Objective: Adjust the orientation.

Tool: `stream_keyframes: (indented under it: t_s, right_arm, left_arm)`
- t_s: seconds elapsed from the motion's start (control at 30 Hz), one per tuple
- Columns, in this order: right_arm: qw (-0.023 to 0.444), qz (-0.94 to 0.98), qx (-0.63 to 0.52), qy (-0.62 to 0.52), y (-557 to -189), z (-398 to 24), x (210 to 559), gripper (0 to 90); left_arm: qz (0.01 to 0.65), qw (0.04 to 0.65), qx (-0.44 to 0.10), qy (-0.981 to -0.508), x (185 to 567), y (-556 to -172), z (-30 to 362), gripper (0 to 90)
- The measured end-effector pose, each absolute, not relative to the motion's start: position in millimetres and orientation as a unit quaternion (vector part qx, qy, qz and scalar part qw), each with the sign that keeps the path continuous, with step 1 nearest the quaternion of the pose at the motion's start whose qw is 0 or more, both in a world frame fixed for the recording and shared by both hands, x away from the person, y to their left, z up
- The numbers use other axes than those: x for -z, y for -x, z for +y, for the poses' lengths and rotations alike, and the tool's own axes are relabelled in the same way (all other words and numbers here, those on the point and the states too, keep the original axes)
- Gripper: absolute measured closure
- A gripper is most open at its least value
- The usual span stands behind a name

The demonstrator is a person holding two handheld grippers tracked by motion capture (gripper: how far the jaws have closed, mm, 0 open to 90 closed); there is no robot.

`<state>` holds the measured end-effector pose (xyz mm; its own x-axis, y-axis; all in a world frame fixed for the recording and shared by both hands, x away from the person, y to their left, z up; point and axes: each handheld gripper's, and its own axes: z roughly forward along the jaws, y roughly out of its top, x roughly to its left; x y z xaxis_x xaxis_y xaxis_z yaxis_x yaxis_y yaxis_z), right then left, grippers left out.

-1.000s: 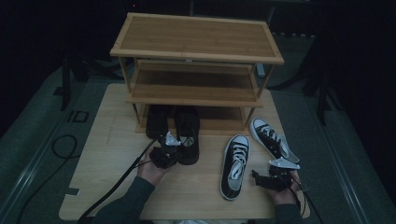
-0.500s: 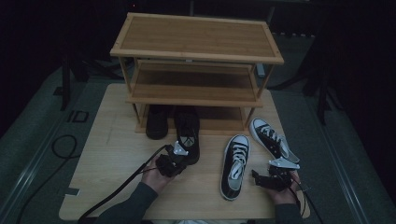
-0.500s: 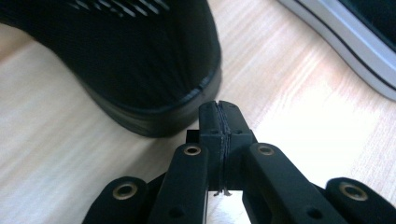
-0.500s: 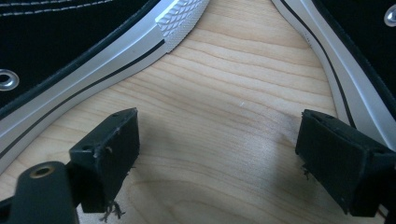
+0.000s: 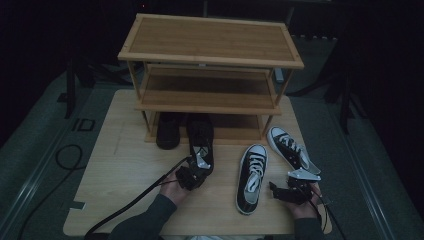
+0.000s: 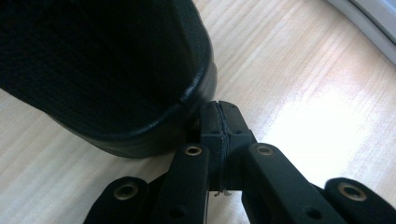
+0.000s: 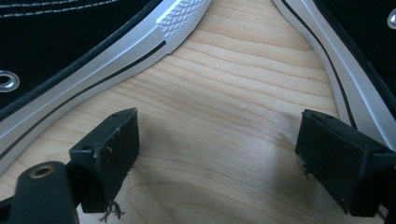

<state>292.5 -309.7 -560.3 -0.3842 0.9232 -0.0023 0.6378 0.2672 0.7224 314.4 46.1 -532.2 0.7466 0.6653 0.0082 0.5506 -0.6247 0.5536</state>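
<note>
Two hand-held grippers, left gripper (image 5: 196, 170) and right gripper (image 5: 289, 191): black jaws with brass rivets, grey three-cornered top plates, trailing black cables, dark long sleeves.

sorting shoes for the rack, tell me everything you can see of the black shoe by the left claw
The black shoe is plain and dark all over, with a matte, finely textured upper and a smooth, slightly glossy black sole rim. It lies flat on the wooden table, its far end under the rack's bottom shelf, beside a second black shoe. The left claw, jaws shut together and empty, sits at its near rounded end.
</note>
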Motion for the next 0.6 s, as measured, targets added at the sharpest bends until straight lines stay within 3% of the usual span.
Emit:
stream_keyframes:
  t_s: [0.6]
  right_arm:
    - [0.218, 0.766, -0.326, -0.51, -293, -309, 560, 13.4]
  left_arm:
    - [0.347, 0.273, -0.123, -0.889, 527, -334, 43, 90.0]
